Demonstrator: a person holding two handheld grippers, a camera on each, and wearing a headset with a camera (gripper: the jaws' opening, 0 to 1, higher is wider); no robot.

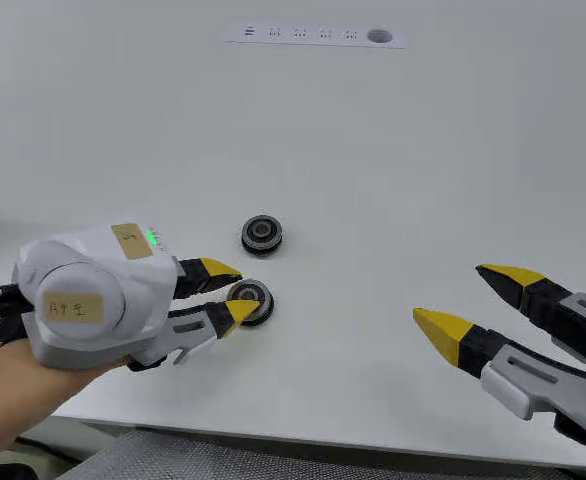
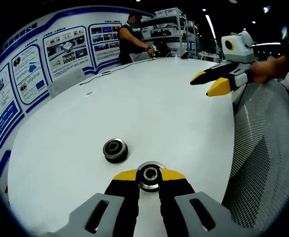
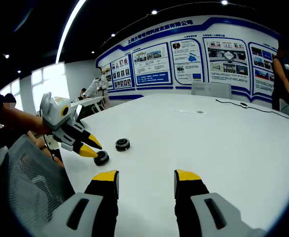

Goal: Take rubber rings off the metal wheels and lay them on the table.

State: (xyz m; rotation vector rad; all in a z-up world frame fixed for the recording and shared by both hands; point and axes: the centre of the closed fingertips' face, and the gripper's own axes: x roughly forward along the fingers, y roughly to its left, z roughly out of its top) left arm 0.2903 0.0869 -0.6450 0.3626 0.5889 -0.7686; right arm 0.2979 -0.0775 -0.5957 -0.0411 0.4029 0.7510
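Two small metal wheels with black rubber rings lie on the white table (image 1: 393, 170). The near wheel (image 1: 253, 301) (image 2: 150, 175) sits between the yellow tips of my left gripper (image 1: 235, 288) (image 2: 150, 177), which is shut on its sides. The far wheel (image 1: 262, 234) (image 2: 115, 149) rests free a short way beyond it. My right gripper (image 1: 478, 300) (image 3: 146, 177) hovers open over bare table well to the right, with nothing between its jaws. In the right gripper view both the near wheel (image 3: 101, 158) and the far wheel (image 3: 123, 144) lie ahead to the left.
A white power strip (image 1: 315, 35) is set into the table at the far side. The table's front edge runs just below both grippers, with a grey mesh chair (image 1: 163, 458) under it. A person (image 2: 133, 34) stands at the table's far end.
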